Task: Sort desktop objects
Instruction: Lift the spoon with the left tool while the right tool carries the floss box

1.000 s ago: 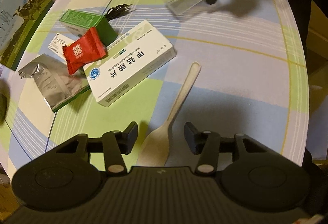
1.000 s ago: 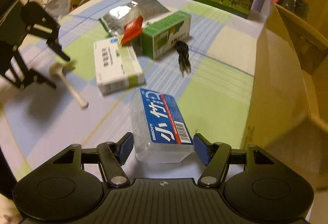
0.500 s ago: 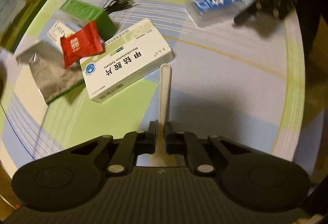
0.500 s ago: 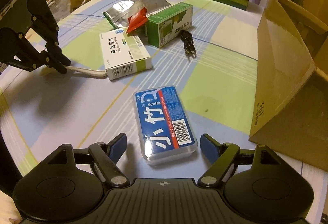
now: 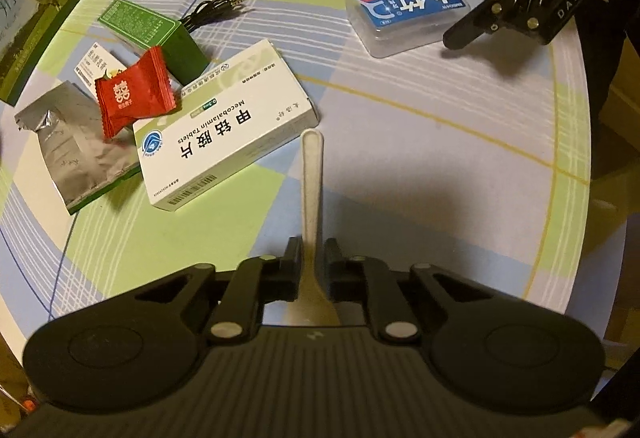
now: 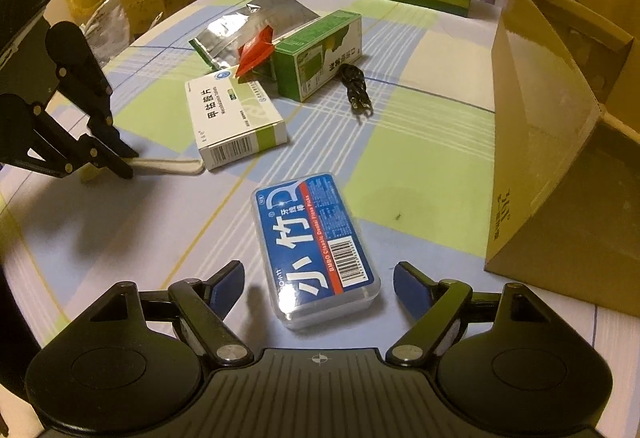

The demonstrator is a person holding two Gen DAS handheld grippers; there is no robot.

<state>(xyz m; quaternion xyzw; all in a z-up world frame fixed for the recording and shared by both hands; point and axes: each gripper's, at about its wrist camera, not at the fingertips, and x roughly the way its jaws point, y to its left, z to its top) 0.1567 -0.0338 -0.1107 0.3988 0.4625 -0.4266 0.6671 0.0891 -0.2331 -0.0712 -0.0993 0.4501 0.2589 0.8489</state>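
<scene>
**Sorting barely begun: spoon gripped, most items still loose**

Nearest, the left gripper is clamped on the spoon, which lies on the surface. The right gripper is opening, pads clear of the floss box lying between them. Beyond, the medicine box, red sachet, green box, foil pouch and cable remain unsorted. The cardboard box looks the likely destination.

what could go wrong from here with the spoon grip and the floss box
1. The left gripper is shut on the spoon near its bowl, so the long handle sticks out; lifting or turning could knock the white medicine box right beside its tip.
2. The right gripper has its jaws opening around the floss box, not pressing it. A thin, edge-on grip on the spoon may also let it pivot or slip.
</scene>
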